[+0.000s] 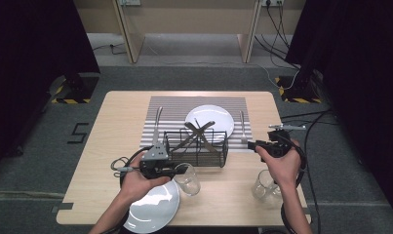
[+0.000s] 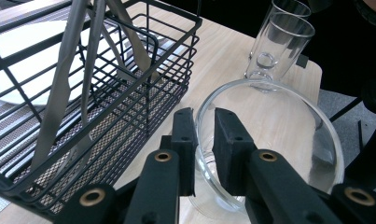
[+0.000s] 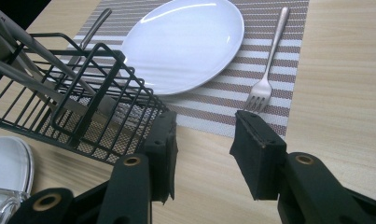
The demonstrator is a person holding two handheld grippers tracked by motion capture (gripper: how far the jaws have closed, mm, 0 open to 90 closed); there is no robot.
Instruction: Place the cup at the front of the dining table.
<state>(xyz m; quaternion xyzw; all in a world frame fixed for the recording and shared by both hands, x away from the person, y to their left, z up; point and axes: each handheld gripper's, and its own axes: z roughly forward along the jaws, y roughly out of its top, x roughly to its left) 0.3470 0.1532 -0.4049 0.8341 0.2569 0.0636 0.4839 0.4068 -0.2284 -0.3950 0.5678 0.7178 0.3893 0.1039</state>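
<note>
1. One floor marking (image 1: 80, 132) is reading "5" to me.
2. I'm clamping my left gripper (image 2: 204, 135) on a clear glass's (image 2: 269, 140) rim, beside the wire basket (image 2: 143, 93).
3. I'm holding my right gripper (image 3: 202, 154) unclenched, gripping nothing, near the fork (image 3: 266, 74).

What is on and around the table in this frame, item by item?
glass: one, clear, tipped, rim pinched by the left gripper, front centre.
second glass: one, clear, upright, front right.
wire basket: one, black, table centre, holding crossed metal utensils.
plate: one, white, on the striped placemat.
second plate: one, white, front edge.
fork: one, silver, right of the plate.
utensil: one, silver, left of the basket.
table: one, light wood.
left gripper: jaws shut on the glass.
right gripper: jaws open, near the fork.
</note>
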